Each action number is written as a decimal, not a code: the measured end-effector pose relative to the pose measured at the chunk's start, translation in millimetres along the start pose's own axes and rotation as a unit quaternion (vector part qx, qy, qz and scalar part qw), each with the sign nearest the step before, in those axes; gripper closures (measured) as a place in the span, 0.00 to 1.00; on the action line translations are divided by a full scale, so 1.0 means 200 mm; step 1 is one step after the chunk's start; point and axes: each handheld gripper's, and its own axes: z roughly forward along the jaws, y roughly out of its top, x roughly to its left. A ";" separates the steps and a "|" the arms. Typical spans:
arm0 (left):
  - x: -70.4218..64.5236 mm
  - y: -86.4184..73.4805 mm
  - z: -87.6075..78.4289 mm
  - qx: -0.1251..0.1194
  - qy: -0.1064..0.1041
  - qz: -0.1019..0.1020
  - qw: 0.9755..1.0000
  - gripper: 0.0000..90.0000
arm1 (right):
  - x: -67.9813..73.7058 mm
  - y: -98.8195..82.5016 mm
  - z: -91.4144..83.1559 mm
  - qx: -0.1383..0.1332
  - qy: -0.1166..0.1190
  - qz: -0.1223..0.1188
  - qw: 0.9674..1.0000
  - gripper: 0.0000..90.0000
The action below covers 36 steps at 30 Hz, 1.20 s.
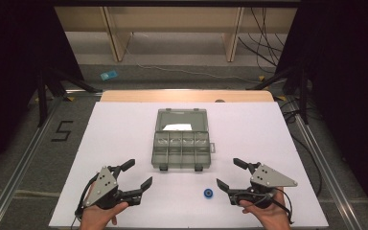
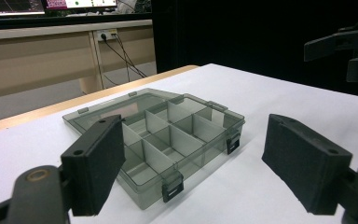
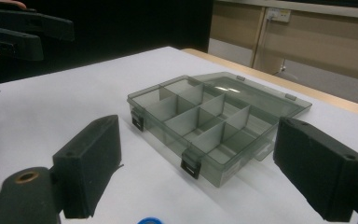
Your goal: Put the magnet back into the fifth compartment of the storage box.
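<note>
A grey see-through organiser box (image 1: 181, 143) lies open mid-table, its lid folded flat to the far side and its several compartments looking empty (image 2: 168, 140) (image 3: 205, 123). A small blue ring-shaped roll (image 1: 208, 193) (image 3: 149, 220) rests on the white surface near the front, just left of my right gripper (image 1: 231, 174). That gripper is open, jaws wide, nothing between them (image 3: 196, 172). My left gripper (image 1: 138, 174) is open too and holds nothing (image 2: 193, 163). Both point toward the box from the front corners, a short way off it.
The white sheet (image 1: 124, 129) covers a wooden table (image 1: 187, 96). Metal rails (image 1: 24, 158) run along both sides on the floor. Cables (image 1: 263, 48) and a wooden bench frame (image 1: 172, 28) lie beyond the far edge. Black curtains flank the scene.
</note>
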 end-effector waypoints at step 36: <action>0.00 0.00 0.01 0.002 -0.002 0.001 1.000 0.22 | 0.05 0.06 0.08 0.133 0.056 -0.084 0.986 0.23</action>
